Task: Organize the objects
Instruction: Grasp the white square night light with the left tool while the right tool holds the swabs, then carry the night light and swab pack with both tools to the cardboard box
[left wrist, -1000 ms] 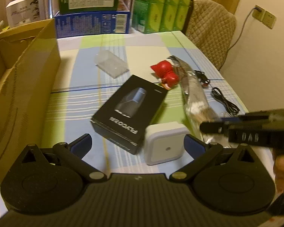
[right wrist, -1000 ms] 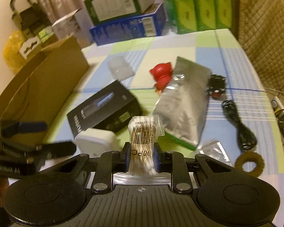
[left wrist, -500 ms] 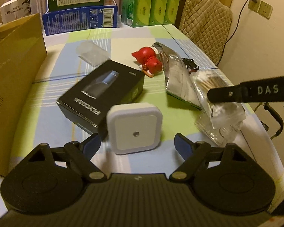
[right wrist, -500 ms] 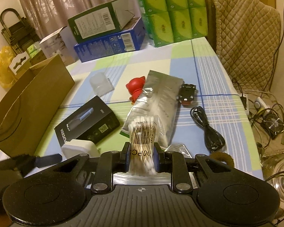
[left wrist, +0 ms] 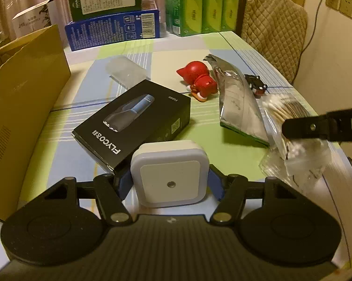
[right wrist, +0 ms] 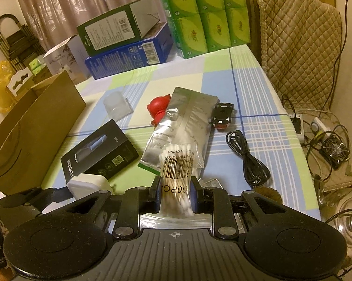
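Observation:
A white square night light point(left wrist: 170, 175) sits at the table's near edge, and my left gripper point(left wrist: 170, 183) is shut on it, a blue pad pressed to each side. My right gripper point(right wrist: 175, 197) is shut on a clear bag of cotton swabs point(right wrist: 177, 164), held above the table. In the left wrist view the swab bag point(left wrist: 293, 145) hangs at the right under one right-gripper finger point(left wrist: 302, 126). The right wrist view shows the night light point(right wrist: 87, 185) at lower left against a black FLYCO box point(right wrist: 98, 154).
An open cardboard box point(left wrist: 23, 98) stands at the left. On the checked cloth lie a clear plastic case point(left wrist: 126, 72), a red figurine point(left wrist: 199, 79), a silver foil pouch point(left wrist: 239, 103), a toy car point(right wrist: 222, 117) and a black cable point(right wrist: 248, 159). Cartons point(right wrist: 129, 56) and a chair point(right wrist: 300, 35) line the far side.
My left gripper moved in on the night light and closed its fingers onto it. My right gripper drew back and up with the swab bag in it.

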The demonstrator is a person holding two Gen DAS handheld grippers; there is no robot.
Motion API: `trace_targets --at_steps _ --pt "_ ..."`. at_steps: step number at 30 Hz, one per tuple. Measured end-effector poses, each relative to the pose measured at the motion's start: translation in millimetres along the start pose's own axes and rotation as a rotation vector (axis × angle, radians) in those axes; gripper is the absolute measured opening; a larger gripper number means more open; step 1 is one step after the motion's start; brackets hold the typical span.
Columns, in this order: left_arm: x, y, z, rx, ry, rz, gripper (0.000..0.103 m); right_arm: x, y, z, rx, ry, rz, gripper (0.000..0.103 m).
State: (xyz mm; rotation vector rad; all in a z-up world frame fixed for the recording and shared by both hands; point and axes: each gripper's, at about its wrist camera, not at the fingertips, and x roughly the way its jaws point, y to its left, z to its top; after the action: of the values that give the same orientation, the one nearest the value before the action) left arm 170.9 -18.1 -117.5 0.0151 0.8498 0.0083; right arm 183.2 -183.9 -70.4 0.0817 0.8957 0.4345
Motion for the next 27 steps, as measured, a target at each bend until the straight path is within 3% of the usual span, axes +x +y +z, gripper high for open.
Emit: trace_targets --at_steps 9,27 --pt "-41.2 10.2 -7.8 0.013 0.015 -0.067 0.061 -19.1 10.6 -4.7 -0.004 -0.012 0.001 0.021" --pt "-165.0 30.0 -10.8 0.011 -0.042 -0.142 0.061 -116.4 65.8 -32.2 -0.028 -0.080 0.008 0.021"
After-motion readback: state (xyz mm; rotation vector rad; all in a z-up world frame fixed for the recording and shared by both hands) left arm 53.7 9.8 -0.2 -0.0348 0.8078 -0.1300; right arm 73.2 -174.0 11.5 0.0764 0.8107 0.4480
